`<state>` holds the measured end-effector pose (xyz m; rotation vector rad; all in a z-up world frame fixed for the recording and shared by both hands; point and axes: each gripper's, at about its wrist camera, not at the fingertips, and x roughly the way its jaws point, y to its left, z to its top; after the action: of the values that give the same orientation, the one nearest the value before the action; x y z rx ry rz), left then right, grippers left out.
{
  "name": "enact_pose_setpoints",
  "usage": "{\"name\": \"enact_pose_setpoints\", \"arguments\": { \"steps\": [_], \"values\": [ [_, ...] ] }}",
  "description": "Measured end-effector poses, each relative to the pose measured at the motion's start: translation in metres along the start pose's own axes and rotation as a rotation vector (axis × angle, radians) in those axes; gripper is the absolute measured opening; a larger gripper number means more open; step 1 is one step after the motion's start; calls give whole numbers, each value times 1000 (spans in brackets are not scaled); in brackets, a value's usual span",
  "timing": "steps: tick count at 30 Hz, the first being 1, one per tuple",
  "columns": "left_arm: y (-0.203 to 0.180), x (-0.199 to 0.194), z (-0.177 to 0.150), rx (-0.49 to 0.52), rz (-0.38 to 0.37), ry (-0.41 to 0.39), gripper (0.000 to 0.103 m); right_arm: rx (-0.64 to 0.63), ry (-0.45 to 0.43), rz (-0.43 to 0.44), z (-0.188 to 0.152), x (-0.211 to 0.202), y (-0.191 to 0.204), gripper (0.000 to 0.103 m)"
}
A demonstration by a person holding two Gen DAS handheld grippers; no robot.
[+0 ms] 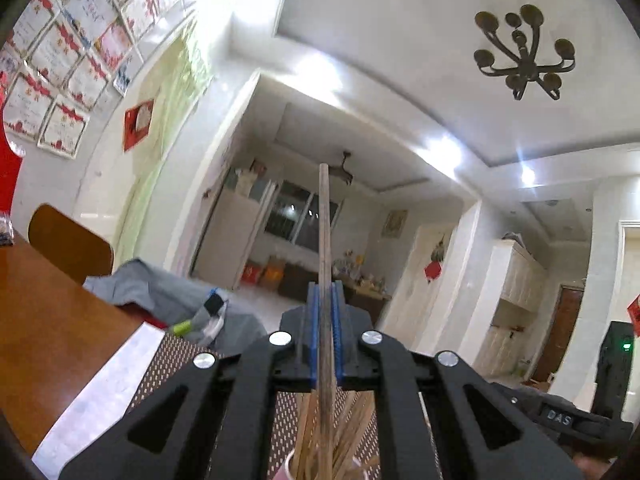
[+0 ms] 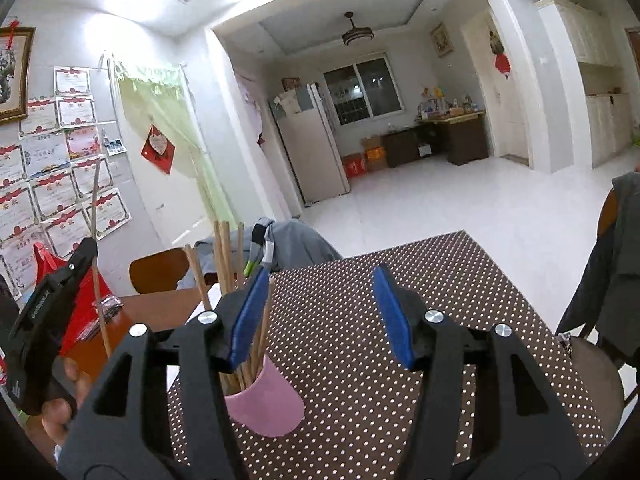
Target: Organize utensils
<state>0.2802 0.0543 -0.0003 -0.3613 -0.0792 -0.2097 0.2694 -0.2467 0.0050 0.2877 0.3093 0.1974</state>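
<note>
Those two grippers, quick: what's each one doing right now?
Left gripper: shut on one chopstick, lifted clear of the pink cup.
Right gripper: open, nothing between its pads, cup just left of it.

In the right wrist view, the dotted tablecloth (image 2: 440, 300) lies bare across the centre and right of the frame, giving open passage there. At lower left the pink cup (image 2: 266, 400) bristling with chopsticks (image 2: 224, 256) blocks the way, with the left gripper (image 2: 86, 250) and its upright chopstick (image 2: 95, 216) beside it.

One pink cup (image 2: 266, 404), two grippers (image 2: 320, 312).
</note>
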Motion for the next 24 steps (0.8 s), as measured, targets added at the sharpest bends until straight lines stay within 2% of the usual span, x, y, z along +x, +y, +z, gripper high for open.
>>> {"name": "enact_pose_setpoints", "arguments": {
  "steps": [14,20,24],
  "values": [
    [-17,48,-33,22,35,-40,6,-17,36,-10,-4,44,-17,56],
    [-29,51,-43,115,68,-77,6,-20,31,8,-2,48,-15,57],
    [-31,51,-48,131,80,-85,6,-19,23,12,-1,48,-14,58]
  ]
}}
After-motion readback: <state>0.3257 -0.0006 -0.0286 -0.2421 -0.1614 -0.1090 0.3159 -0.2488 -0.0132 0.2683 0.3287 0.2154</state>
